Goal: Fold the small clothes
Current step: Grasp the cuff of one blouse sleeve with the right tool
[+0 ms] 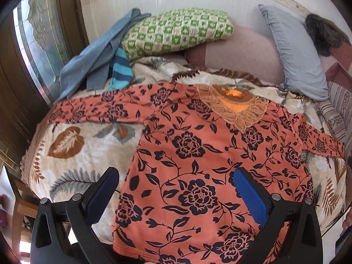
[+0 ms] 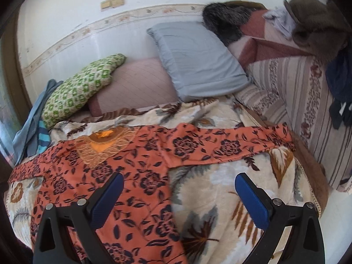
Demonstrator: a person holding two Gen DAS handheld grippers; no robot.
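An orange long-sleeved top with a dark flower print and a lace neck panel (image 1: 198,154) lies spread flat, sleeves out to both sides, on a cream plush blanket with brown leaf shapes (image 1: 72,154). The left gripper (image 1: 176,176) hangs wide apart over the top's lower left part, holding nothing. The right gripper (image 2: 176,182) is also wide and empty, straddling the top's right edge. A grey-blue pillow (image 2: 195,59) leans by the wall.
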